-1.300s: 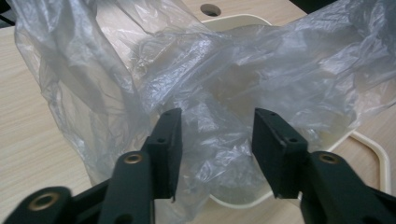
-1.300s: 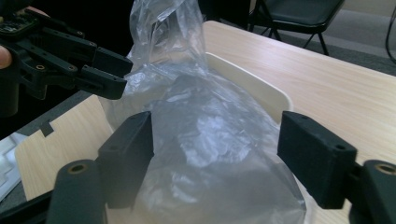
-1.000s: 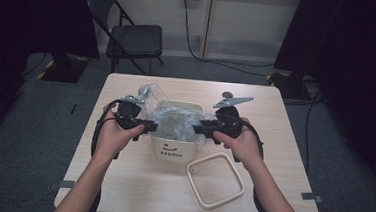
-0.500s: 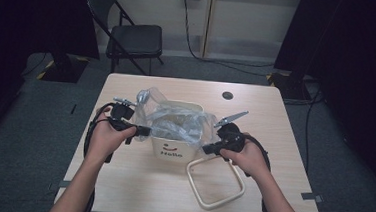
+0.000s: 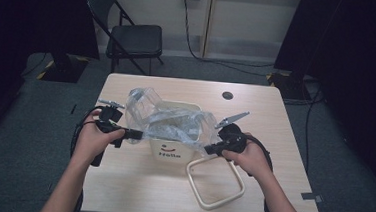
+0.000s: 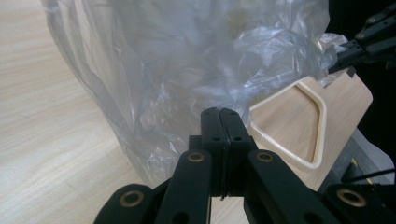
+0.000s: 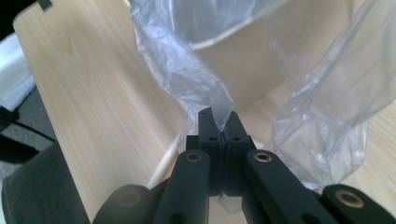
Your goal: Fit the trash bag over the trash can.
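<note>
Left gripper jaws pinching bag left edge; right gripper jaws pinching right edge. Bag stretched over bin; ring near right on tabletop.

Light: dim room, lit tabletop | Glare: plastic sheen | Focus: soft, close-up backgrounds blurred

The bag is thin clear plastic, crinkled and glossy (it catches the light in creases). The tabletop shows pale, smooth, matt wood grain. The bin and loose rim look like smooth cream plastic; jaws matt black.
</note>
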### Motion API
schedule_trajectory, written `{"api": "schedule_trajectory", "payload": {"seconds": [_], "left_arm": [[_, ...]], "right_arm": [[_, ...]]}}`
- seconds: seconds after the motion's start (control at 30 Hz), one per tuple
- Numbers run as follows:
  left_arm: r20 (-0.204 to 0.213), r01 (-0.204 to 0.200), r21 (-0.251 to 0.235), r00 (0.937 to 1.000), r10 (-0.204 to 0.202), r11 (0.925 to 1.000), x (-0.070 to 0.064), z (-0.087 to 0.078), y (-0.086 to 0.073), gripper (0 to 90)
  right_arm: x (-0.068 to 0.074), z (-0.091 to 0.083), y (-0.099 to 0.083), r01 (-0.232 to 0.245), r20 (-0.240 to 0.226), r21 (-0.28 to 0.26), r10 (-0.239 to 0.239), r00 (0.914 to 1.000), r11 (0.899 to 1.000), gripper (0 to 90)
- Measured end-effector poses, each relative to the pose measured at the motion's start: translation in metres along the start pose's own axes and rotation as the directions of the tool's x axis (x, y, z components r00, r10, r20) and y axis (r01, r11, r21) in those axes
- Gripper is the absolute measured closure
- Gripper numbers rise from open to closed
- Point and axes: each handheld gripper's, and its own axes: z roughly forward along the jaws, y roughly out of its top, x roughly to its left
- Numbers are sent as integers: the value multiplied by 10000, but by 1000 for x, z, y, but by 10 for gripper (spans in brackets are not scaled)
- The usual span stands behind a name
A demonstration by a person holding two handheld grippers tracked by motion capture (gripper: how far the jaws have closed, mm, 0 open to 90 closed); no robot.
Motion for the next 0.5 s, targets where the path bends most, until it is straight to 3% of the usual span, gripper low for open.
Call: {"api": "schedule_trajectory", "payload": {"seconds": [0.07, 0.17, 0.23, 0.5], "left_arm": [[147, 22, 53, 9999, -23, 10000, 1, 7, -4, 900], [391, 273, 98, 9989, -277, 9996, 8, 17, -9, 900], [301, 115, 274, 9995, -123, 9996, 11, 19, -9, 900], [480, 719, -175, 9963, -710, 9973, 24, 24, -14, 900]], "right_arm": [[0, 5, -2, 65, 205, 165, -68, 9998, 9998, 899], [0, 20, -6, 114, 155, 430, -120, 9998, 9990, 900], [0, 30, -7, 102, 143, 539, -110, 9998, 9985, 900], [-5, 52, -4, -66, 7, 677, 66, 10000, 9977, 900]]}}
